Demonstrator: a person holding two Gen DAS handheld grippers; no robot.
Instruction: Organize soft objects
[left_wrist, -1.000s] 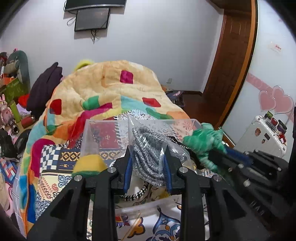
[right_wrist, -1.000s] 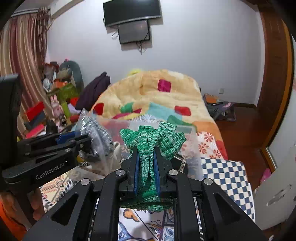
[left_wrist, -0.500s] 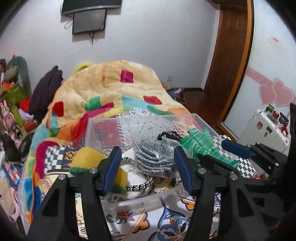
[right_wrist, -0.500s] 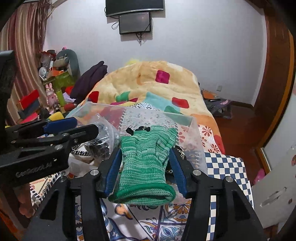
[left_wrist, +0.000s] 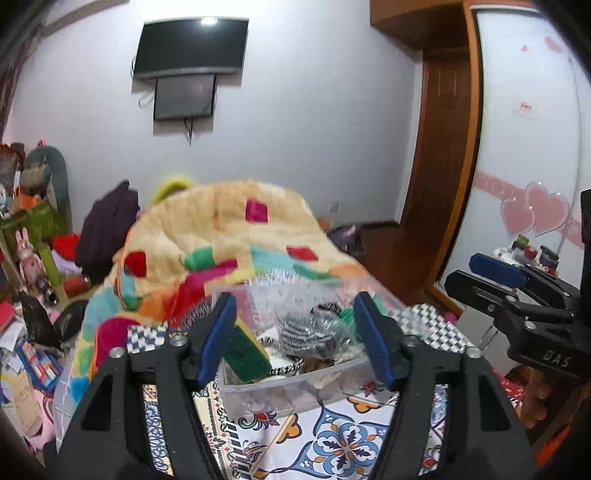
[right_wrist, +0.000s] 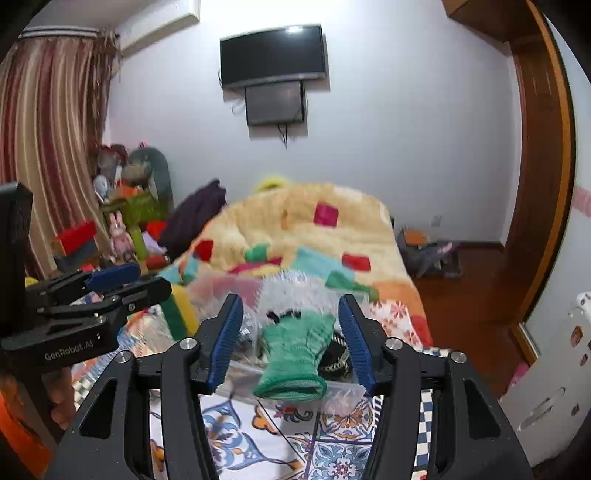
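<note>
A clear plastic bin stands on the patterned bedspread and holds soft items. A bagged black-and-white striped bundle lies in it beside a yellow-and-green plush. A green knitted glove hangs over the bin's near rim. My left gripper is open and empty just in front of the bin. My right gripper is open and empty, its fingers either side of the glove without touching it. Each gripper also shows in the other's view: the left, the right.
A colourful patchwork quilt is heaped on the bed behind the bin. Toys and clutter fill the left side by the curtain. A wooden door and a white case are on the right. A TV hangs on the far wall.
Both grippers opened and pulled back from the bin. The left let the striped bundle drop into the bin; the right released the green glove, which now lies over the rim.
</note>
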